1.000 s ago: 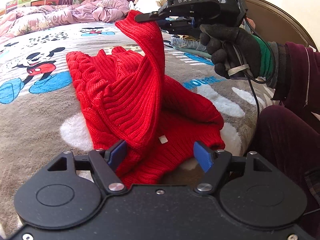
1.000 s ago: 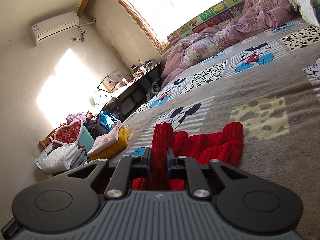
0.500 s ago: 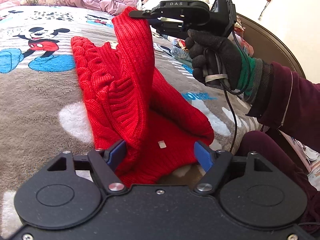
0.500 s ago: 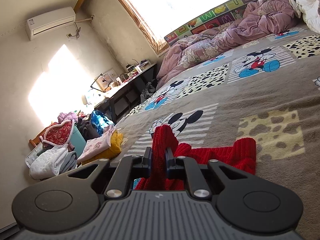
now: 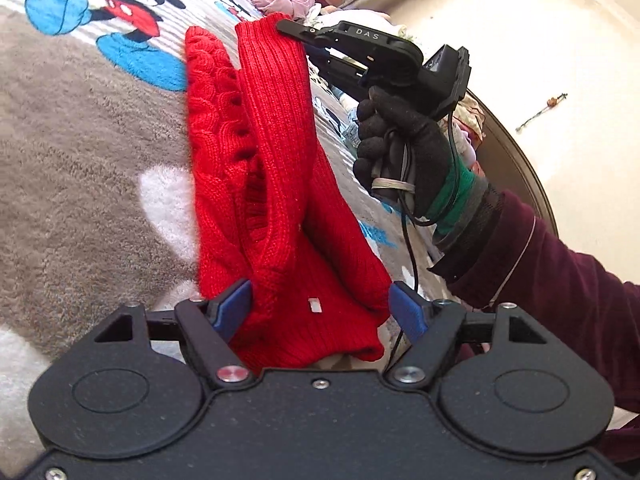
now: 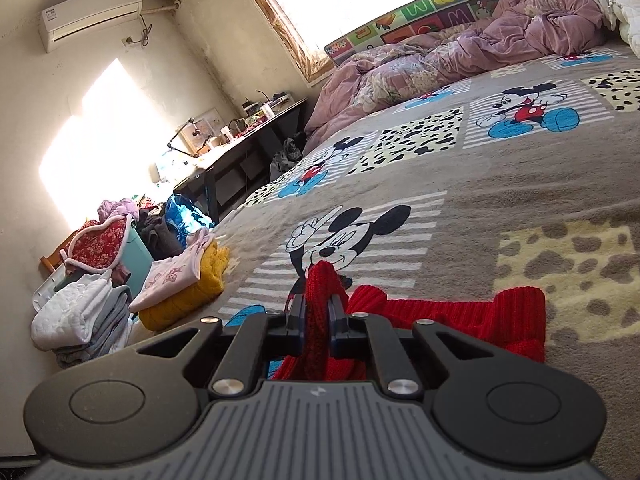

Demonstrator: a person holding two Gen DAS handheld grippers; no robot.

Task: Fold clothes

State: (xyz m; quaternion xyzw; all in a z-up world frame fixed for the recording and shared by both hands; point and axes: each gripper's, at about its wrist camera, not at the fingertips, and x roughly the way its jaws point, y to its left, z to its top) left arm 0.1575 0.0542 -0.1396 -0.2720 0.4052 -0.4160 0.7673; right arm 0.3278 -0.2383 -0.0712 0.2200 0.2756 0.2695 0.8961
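Note:
A red knit sweater (image 5: 280, 140) lies on the cartoon-mouse blanket (image 5: 80, 160). One ribbed fold of it is pulled up and stretched tall. My right gripper (image 5: 288, 30), held by a black-gloved hand (image 5: 400, 148), pinches the top of that fold, and its jaws are closing tighter on the cloth. In the right wrist view the same fold (image 6: 320, 292) sticks up between the pressed pads of the right gripper (image 6: 318, 316). My left gripper (image 5: 320, 306) stands open low over the sweater's near hem, which lies between its blue pads (image 5: 236, 304).
A crumpled pink quilt (image 6: 500, 28) lies at the far end of the bed. A stack of folded clothes (image 6: 184, 280) sits at the bed's left edge, with a desk (image 6: 248, 140) beyond. A dark headboard (image 5: 508, 152) and a maroon sleeve (image 5: 560, 280) are at right.
The right gripper has carried the pinched fold sideways across the bed, stretching it taller. The left gripper has rolled and slid along the hem, its jaws as wide as before.

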